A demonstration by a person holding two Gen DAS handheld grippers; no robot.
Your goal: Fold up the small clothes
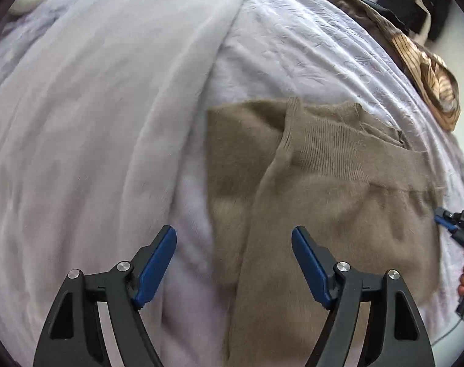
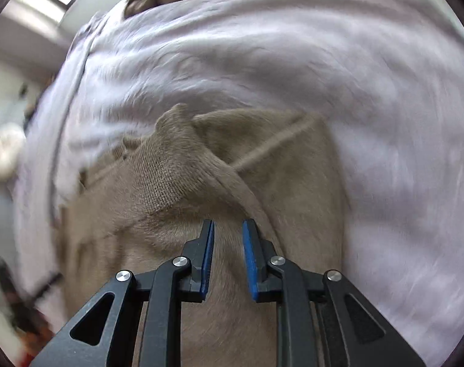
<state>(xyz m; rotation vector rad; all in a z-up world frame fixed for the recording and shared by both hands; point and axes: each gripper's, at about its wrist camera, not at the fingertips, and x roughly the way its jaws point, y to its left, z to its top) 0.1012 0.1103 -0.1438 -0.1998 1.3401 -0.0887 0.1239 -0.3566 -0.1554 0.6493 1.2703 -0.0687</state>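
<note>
Left gripper [image 1: 233,263] spread wide, empty; right gripper [image 2: 228,260] slightly parted, holding nothing. Next: pinch sweater [image 1: 323,189] edge, keep sleeve [image 1: 296,140] flat.

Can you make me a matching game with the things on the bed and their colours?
Things:
1. sweater
2. bedsheet
3. tool pads
4. striped cloth

Colours:
A. blue
B. brown and cream
C. tan
D. pale lilac

Pairs: 1-C, 2-D, 3-A, 4-B
</note>
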